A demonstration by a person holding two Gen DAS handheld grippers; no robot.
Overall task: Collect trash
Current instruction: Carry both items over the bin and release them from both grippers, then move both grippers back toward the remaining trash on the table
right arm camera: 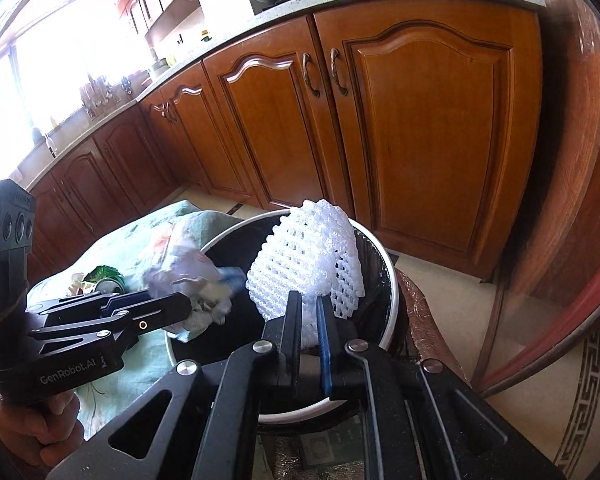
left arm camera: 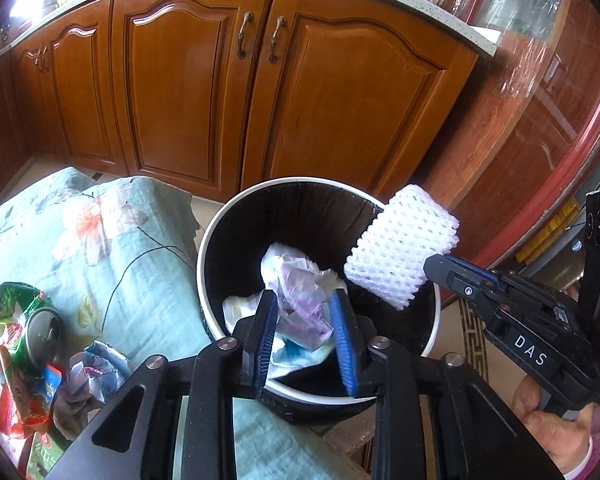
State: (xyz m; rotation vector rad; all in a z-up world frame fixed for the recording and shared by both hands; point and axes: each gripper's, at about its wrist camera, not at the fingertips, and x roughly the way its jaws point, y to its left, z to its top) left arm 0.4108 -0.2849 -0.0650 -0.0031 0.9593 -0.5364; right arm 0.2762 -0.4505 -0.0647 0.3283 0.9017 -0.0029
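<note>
Item: trash collection, in progress, both hands over the bin.

Left gripper: lower centre of the left wrist view, above the mouth of the bin. A crumpled wad of pale paper and plastic sits between its blue pads; the pads look parted around it, and we cannot tell whether they press on it or whether it is dropping free.

Right gripper: lower centre of the right wrist view, clamped on the lower edge of a white foam fruit net, which stands up over the bin's far rim and is not yet inside.

Bin contents: the black-lined interior is mostly hidden behind the wad; we cannot tell what lies at the bottom.

Outstanding: at lower left of the left wrist view, on the floral cloth covering the tabletop, we count a green snack wrapper, a crushed can, a red packet and a crumpled printed paper.

Assessment: two pieces at the point of deposit, several uncollected; we judge the job roughly midway.
</note>
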